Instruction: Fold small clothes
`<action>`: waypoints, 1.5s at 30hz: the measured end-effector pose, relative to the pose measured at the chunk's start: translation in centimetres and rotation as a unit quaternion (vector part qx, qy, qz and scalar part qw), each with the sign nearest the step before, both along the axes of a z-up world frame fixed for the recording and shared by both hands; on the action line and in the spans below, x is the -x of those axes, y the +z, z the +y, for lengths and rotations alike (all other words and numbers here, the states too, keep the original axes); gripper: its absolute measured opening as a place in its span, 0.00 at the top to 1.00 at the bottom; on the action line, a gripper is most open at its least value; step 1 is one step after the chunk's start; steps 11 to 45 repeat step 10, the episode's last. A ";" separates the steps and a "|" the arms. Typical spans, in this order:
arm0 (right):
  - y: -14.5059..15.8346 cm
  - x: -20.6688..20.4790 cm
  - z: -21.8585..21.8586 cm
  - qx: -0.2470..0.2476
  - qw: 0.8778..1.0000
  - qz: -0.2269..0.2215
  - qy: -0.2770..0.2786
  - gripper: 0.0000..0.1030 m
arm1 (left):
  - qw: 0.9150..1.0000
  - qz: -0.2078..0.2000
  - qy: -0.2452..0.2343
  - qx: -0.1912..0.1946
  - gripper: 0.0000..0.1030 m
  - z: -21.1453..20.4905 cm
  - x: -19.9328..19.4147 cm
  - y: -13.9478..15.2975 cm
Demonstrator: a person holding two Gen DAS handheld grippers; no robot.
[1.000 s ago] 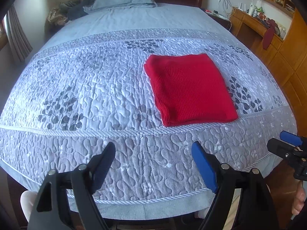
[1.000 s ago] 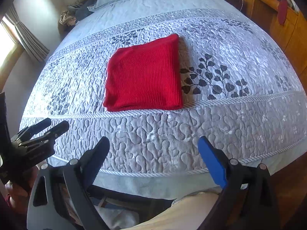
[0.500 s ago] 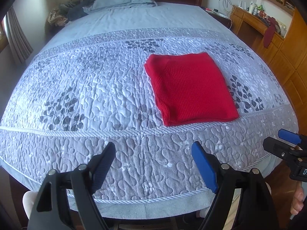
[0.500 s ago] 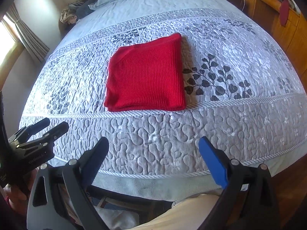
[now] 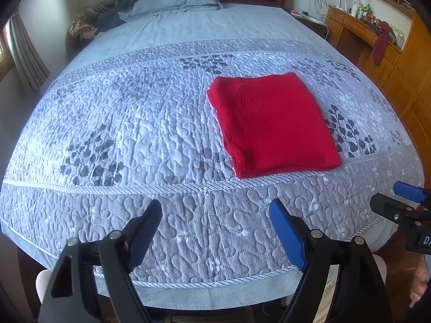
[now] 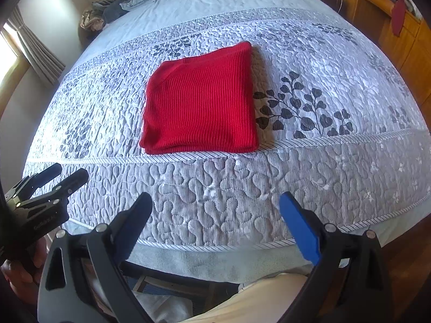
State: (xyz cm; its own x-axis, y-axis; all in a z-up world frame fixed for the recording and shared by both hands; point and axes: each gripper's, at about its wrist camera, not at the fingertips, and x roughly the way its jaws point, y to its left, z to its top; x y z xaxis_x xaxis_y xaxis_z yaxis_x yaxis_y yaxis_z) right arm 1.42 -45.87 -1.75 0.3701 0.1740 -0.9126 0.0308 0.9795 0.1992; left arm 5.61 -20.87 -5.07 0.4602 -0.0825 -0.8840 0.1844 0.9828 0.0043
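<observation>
A red knitted garment (image 5: 272, 123) lies folded into a neat rectangle on the quilted grey bedspread (image 5: 134, 123); it also shows in the right wrist view (image 6: 200, 102). My left gripper (image 5: 215, 212) is open and empty, held back over the bed's near edge, well short of the garment. My right gripper (image 6: 215, 204) is open and empty too, also over the near edge. Each gripper shows at the side of the other's view: the right one (image 5: 398, 202) and the left one (image 6: 67, 175).
A pillow (image 5: 175, 0) and a pile of dark clothes (image 5: 107, 18) lie at the headboard end. Wooden cabinets and a desk (image 5: 377, 43) stand along the right side. A curtain (image 5: 24, 53) hangs at the left. The bedspread (image 6: 309, 62) surrounds the garment.
Both grippers have stayed open and nearly still, with only a slight drift of the views. The folded garment has not moved.
</observation>
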 end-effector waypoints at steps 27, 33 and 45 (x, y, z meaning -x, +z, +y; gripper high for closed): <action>-0.3 -0.2 -0.2 -0.004 1.000 0.004 -0.006 0.08 | 1.000 0.006 -0.003 0.003 0.19 -0.2 0.0 -0.1; -0.3 -0.2 -0.2 -0.004 1.000 0.004 -0.006 0.08 | 1.000 0.006 -0.003 0.003 0.19 -0.2 0.0 -0.1; -0.3 -0.2 -0.2 -0.004 1.000 0.004 -0.006 0.08 | 1.000 0.006 -0.003 0.003 0.19 -0.2 0.0 -0.1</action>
